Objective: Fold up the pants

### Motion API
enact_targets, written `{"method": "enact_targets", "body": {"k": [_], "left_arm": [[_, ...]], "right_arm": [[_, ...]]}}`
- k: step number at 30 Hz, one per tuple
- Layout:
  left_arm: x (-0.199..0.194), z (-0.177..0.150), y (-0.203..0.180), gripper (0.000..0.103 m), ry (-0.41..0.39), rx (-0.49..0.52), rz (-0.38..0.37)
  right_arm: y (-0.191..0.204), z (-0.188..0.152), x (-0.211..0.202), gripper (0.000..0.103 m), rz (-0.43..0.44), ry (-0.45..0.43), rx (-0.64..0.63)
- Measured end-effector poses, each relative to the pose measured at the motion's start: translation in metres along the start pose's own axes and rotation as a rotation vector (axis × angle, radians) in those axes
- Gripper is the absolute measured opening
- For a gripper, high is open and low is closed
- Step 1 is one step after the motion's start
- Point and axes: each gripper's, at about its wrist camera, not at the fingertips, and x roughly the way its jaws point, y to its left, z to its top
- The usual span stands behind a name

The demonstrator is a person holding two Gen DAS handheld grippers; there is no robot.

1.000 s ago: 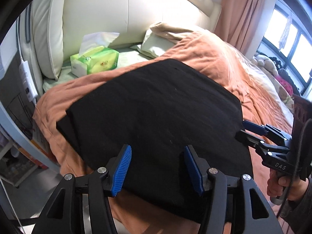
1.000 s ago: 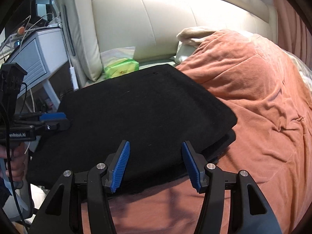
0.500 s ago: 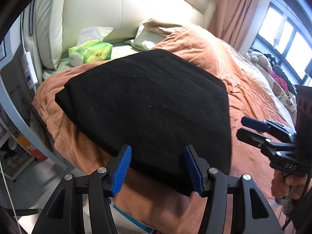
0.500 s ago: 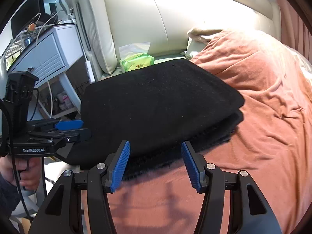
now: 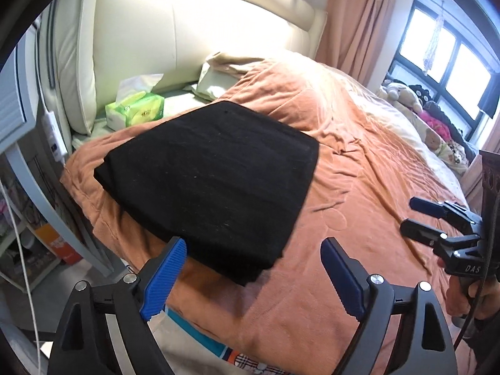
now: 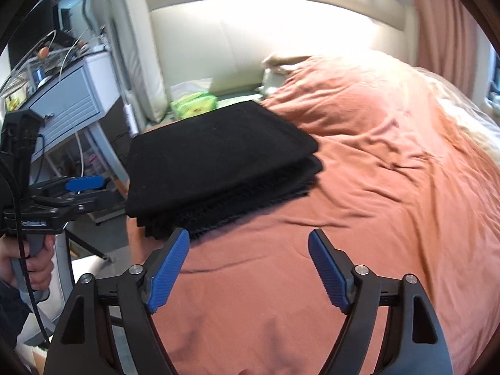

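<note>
**Pants folded, both claws off**

Black pants [image 5: 212, 181] sit as a flat folded stack on the orange duvet [image 5: 359, 187], near the bed's edge by the headboard [image 5: 187, 31]. Layered edges show in the right wrist view [image 6: 218, 168]. Left claw [image 5: 253, 272]: fingers spread, empty, pants at its 11 o'clock, just short of the stack. Right claw [image 6: 248, 265]: fingers spread, empty, pants at 11 o'clock, apart from them. Green tissue pack [image 5: 136, 109] lies beyond the pants at 12 o'clock, by the pillow [image 5: 215, 78].
</note>
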Motion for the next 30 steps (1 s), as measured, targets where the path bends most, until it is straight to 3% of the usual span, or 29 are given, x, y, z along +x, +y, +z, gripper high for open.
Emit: {"method": "enact_targets", "body": {"k": [7, 13, 20, 30], "left_arm": [[-0.041, -0.003, -0.033, 0.102, -0.043, 0.057, 0.016], [-0.071, -0.009, -0.066, 0.102, -0.064, 0.099, 0.018], [-0.110, -0.027, -0.103, 0.102, -0.100, 0.142, -0.045], [-0.159, -0.057, -0.125, 0.102, -0.142, 0.183, -0.087]], "right_arm": [[-0.007, -0.019, -0.075, 0.103, -0.092, -0.075, 0.067], [0.003, -0.046, -0.139, 0.103, -0.144, -0.128, 0.100], [0.018, -0.075, -0.205, 0.103, -0.173, -0.161, 0.104], [0.043, -0.109, -0.274, 0.103, -0.212, -0.208, 0.115]]}}
